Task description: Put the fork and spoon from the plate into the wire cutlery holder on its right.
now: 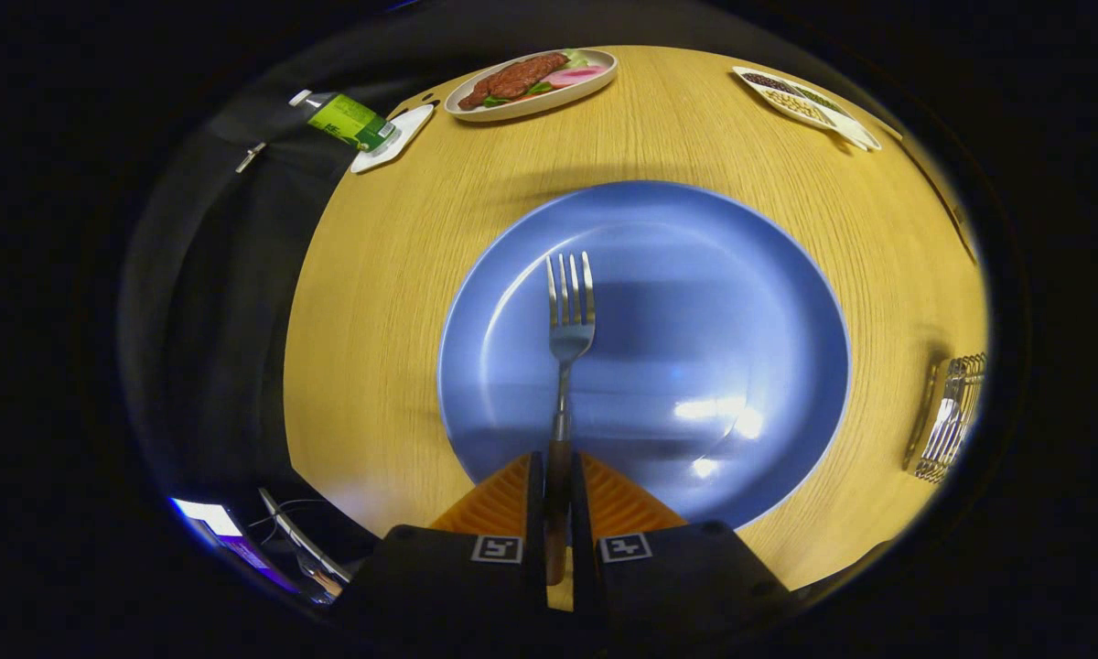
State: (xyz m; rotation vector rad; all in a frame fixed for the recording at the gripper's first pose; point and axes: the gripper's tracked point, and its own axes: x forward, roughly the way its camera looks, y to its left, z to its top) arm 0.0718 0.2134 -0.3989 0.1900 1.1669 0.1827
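The claw (558, 499) was closed on the fork (569, 334), both fingers pressing the dark handle from either side, so that only a thin slot remained between them with the handle filling it. The fork ran straight ahead from the fingers toward twelve o'clock, its metal neck and head reaching out over the blue plate (750, 302), tines pointing away from the claw. Whether the tines touched the plate or hung just above it could not be told. A faint shadow lay on the plate to the right of the fork head.

The plate sat on the wooden tabletop (384, 302), just ahead of and partly beneath the fingers, with bright glints of light on its glaze at about four o'clock from the fork.

At three o'clock from the plate, well apart from it near the tabletop's rim, stood the wire cutlery holder (952, 416). Something long and metallic seemed to sit in or against it, but it was too small and distorted to name.

Farther off, at about twelve o'clock beyond the plate, lay an oval dish of food (531, 82) with a reddish-brown piece, some green and a pink slice. At eleven o'clock, a green-labelled bottle (348, 121) lay tilted, its end on a small white coaster (393, 142). At one o'clock, a long white tray (810, 105) held dark and pale bits in compartments.
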